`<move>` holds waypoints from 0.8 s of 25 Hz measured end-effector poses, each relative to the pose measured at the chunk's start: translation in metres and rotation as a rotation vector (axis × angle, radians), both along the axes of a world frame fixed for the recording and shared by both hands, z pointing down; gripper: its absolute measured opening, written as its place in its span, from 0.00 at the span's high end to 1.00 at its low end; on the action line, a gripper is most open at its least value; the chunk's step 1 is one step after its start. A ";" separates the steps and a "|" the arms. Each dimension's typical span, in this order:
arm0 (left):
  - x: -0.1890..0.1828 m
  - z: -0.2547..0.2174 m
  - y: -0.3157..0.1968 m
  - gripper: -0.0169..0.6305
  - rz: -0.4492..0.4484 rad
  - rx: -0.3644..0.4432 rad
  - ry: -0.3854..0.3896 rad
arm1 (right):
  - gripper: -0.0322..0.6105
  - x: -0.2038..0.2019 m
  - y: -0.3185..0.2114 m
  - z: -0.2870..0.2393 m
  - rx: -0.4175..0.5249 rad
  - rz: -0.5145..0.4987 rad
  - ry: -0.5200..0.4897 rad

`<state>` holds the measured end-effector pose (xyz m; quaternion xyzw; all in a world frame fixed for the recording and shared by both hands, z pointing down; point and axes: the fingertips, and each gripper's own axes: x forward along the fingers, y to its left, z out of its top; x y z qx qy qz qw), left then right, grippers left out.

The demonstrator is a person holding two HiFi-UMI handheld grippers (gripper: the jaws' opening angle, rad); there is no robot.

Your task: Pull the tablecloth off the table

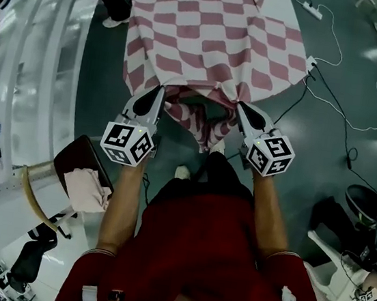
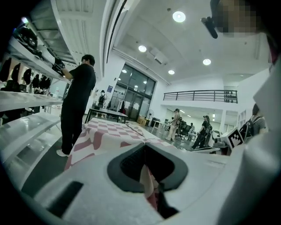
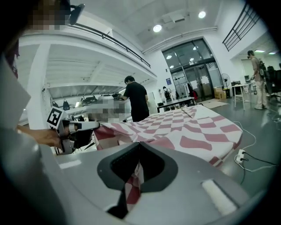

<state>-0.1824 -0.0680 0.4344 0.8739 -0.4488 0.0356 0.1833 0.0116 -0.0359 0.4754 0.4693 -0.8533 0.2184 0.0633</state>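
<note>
item: red-and-white checked fabric tablecloth (image 1: pixel 218 26), spread over the tabletop (none of the top itself shows); its near edge is bunched and lifted toward the person.
left tool (image 1: pixel 159 93): jaws closed tight on the cloth's near edge; a fold of the check pattern is pinched between them in the left gripper view.
right tool (image 1: pixel 240 106): likewise clamped on the near edge, with a gathered sag of cloth hanging between the two grips.
step in hand: judged to be the pull itself, at an early stage; most of the cloth lies on the top.
next move: calls for a steady draw back toward the person, both tools together, grips kept tight until the far edge clears.
hazard: white cable (image 1: pixel 338 59) and plug block (image 1: pixel 312 62) on the dark floor (image 1: pixel 102 73) by the right corner; the falling cloth may drag over them.
</note>
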 end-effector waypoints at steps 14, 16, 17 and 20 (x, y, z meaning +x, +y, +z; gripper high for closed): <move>-0.033 -0.087 0.110 0.96 -0.024 0.161 0.075 | 0.93 -0.025 0.119 -0.097 0.184 -0.012 -0.075; -0.032 -0.103 0.122 0.96 -0.034 0.195 0.079 | 0.93 -0.026 0.131 -0.112 0.221 -0.026 -0.090; -0.031 -0.112 0.129 0.96 -0.039 0.211 0.079 | 0.93 -0.024 0.137 -0.120 0.239 -0.033 -0.098; -0.018 -0.136 0.154 0.96 -0.055 0.257 0.082 | 0.93 -0.010 0.161 -0.143 0.287 -0.054 -0.119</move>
